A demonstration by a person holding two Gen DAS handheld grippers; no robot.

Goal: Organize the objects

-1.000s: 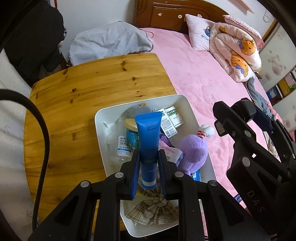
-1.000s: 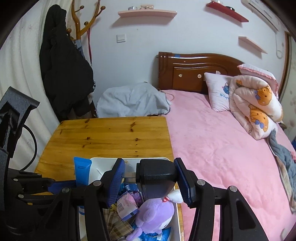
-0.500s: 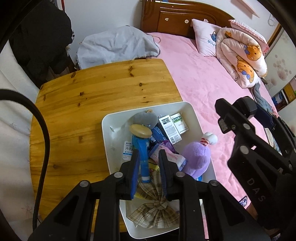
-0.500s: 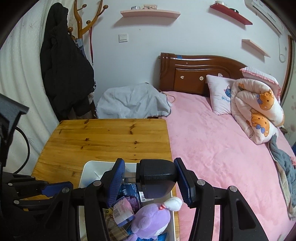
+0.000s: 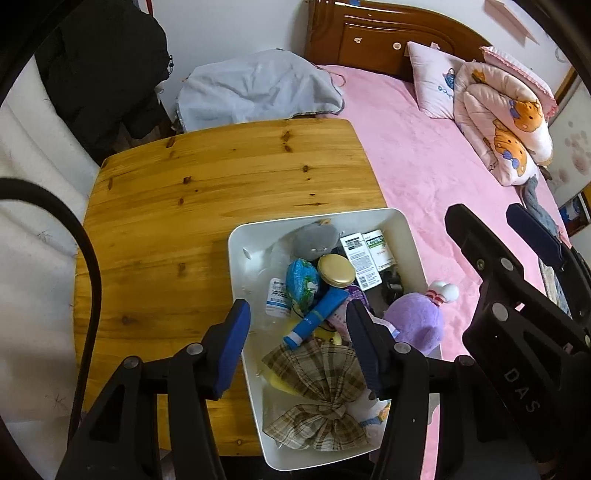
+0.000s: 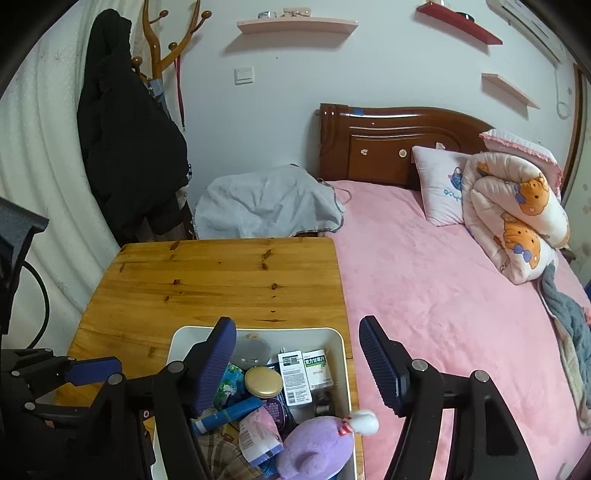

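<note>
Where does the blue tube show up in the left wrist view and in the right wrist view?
Left wrist: blue tube lies slanted in the white bin, centre frame.
Right wrist: blue tube at lower left, beside the left finger.
Shared landmark: gold round lid, just above the tube.

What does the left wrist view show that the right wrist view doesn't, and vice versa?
Left wrist only: the plaid bow at the white bin's near end, and the bin's whole outline.

Right wrist only: the coat rack, light switch and wall shelves.

Both: the wooden table, the bin's contents, namely the blue tube lying loose, gold lid, purple plush and two medicine boxes, plus the pink bed. The left claw and right claw both stand open, empty.
</note>
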